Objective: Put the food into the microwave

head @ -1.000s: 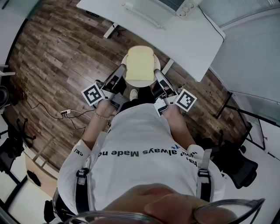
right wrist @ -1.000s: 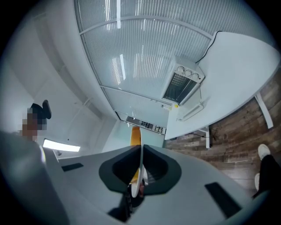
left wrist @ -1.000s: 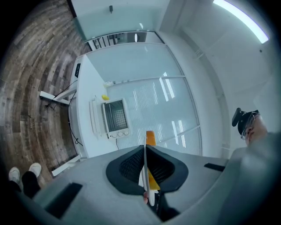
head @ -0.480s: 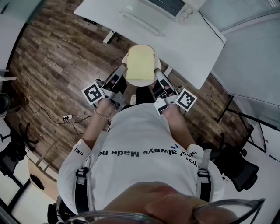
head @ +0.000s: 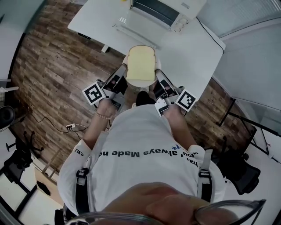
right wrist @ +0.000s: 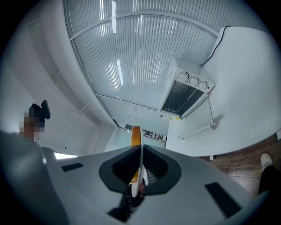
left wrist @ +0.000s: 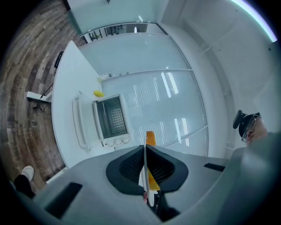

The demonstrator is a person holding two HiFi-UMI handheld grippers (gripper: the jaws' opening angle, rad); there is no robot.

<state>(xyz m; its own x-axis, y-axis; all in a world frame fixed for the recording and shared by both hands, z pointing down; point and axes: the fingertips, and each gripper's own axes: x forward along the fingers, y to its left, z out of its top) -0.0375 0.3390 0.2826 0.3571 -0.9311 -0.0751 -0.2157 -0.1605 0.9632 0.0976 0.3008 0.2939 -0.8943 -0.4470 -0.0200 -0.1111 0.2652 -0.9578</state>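
L gripper was pinched shut on the plate's thin edge. R gripper was pinched shut on the other edge the same way. The plate hung flat btw. them, w/ the bread lying on top. Further out, the microwave stood on the white table, its door down & open, well apart from the plate. Best way, I thought: tight pinches, both hands moving as one, plate flat so the bread couldn't slide, then straight in over the door.
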